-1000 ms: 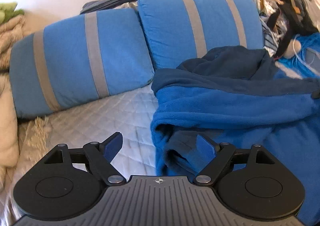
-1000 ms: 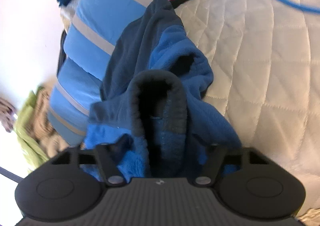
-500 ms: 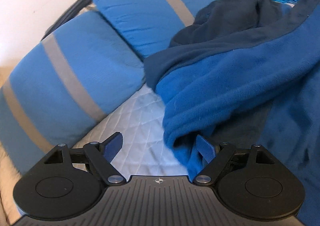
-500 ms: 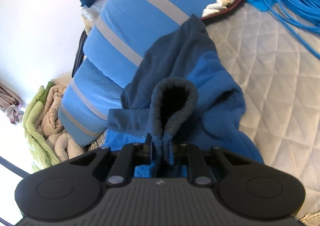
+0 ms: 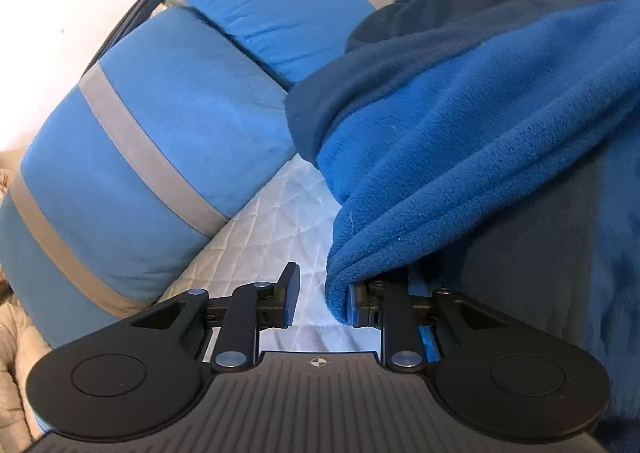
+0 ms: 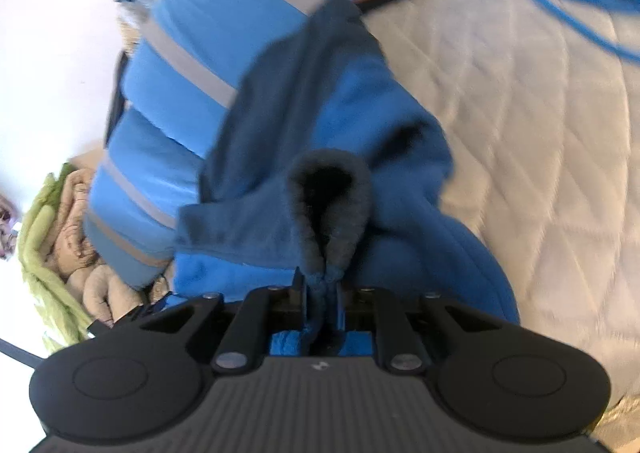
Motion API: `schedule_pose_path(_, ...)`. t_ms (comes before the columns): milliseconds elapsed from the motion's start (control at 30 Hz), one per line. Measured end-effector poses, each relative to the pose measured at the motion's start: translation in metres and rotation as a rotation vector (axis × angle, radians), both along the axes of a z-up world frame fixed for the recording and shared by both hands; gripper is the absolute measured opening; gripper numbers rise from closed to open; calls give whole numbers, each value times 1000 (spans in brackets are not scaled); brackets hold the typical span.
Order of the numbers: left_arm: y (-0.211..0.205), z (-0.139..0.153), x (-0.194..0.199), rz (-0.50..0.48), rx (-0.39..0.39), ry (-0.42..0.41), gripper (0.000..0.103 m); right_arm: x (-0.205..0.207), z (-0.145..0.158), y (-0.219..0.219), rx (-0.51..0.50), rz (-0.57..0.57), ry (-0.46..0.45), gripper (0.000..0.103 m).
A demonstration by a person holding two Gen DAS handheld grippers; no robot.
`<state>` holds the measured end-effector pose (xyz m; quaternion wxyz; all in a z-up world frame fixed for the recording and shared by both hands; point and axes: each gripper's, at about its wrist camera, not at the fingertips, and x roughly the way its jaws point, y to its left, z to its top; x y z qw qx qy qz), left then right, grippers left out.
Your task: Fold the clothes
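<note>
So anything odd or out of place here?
Only the fleece garment: bunched unevenly against the striped pillows, not laid flat. The right gripper pinches its cuff; the left gripper is open beside a fold.

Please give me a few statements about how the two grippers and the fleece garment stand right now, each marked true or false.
1. The right gripper is shut on the dark cuff of the blue fleece garment. True.
2. The left gripper is clamped shut on the garment. False: its jaws stand apart, with a fold of fleece lying against the right-hand finger only.
3. The garment lies partly against blue pillows with grey stripes. True.
4. The quilted bedspread under the garment is dark red. False: it is a pale, light colour.
5. Bare bedspread shows between the left gripper's fingers. True.
</note>
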<state>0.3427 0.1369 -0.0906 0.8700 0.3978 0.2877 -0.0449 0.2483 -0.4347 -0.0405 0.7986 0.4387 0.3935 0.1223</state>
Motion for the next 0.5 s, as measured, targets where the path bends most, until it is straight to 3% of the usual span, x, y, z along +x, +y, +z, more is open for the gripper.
schedule_pose_path(167,-6,-8,0,-12,44,0,21,-2,-14,0,5,-2,23,14)
schedule_pose_path(233,-6,-5,4,-5,29,4,21,-1,-13,0,-1,5,27,21)
schedule_pose_path(267,-5,-2,7,-2,17,8,22,0,-11,0,-19,9,28,44)
schedule_pose_path(300,-4,1,6,1,1,7,23,0,-8,1,-37,12,28,56)
schedule_pose_path(367,-2,7,4,9,-22,10,29,-1,-1,0,-55,11,-2,71)
schedule_pose_path(500,1,14,2,27,-48,21,36,-2,11,-8,-69,-16,-57,75)
